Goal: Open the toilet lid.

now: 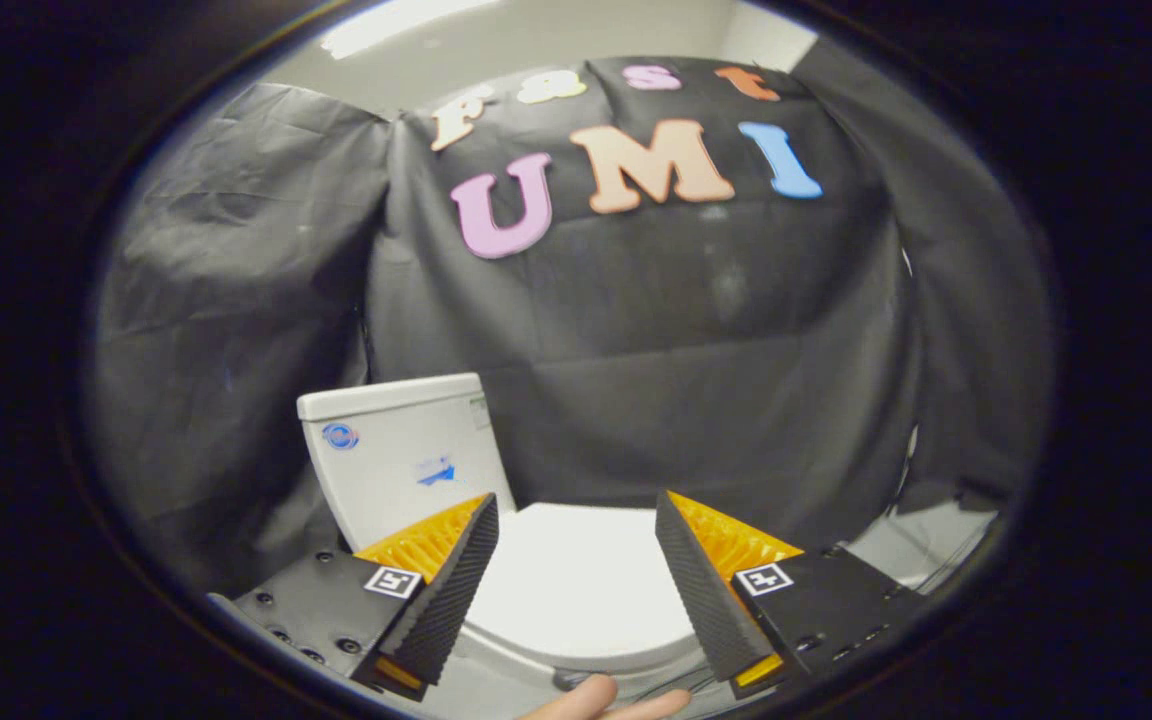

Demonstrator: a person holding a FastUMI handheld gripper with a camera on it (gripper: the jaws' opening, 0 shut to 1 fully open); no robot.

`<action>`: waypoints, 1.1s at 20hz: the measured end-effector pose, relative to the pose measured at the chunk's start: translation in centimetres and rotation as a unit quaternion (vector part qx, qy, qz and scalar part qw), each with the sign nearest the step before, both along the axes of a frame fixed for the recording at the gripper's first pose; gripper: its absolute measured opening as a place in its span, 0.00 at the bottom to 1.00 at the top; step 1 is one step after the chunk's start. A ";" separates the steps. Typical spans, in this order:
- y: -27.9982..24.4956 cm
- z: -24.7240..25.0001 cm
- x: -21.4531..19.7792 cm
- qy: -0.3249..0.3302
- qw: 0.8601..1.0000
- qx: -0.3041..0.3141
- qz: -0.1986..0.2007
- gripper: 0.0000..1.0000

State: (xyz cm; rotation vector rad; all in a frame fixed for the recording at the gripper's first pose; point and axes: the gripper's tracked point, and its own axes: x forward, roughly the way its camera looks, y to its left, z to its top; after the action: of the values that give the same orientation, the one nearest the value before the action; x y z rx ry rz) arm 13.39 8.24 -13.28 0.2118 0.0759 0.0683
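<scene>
Two fingers of the gripper (576, 545) stand wide apart and grip nothing, hovering above the closed toilet lid (576, 590), which lies flat between and just beyond them with the tank (398, 455) behind to the left; a fingertip of a person's hand (608, 702) shows just below. Likely risk: the lid's smooth front edge could slip from the pads if they catch it too shallowly, letting it drop shut

toilet lid (576, 580): plain white, closed | tank (401, 455), far left: white, small blue-and-red round sticker, blue mark | booth wall (696, 330): black, creased cloth | floor (921, 545), far right: pale grey
</scene>
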 end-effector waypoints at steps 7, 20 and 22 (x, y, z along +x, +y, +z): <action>2.6 -4.3 0.3 0.005 0.987 0.155 -0.037 0.98; -4.2 -12.7 -5.6 0.010 0.830 0.514 -0.217 0.89; -3.8 -15.8 -6.6 0.054 0.804 0.543 -0.235 0.88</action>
State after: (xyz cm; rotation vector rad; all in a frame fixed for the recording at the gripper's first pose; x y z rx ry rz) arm 6.78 4.43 -29.04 1.3897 0.0887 -0.4189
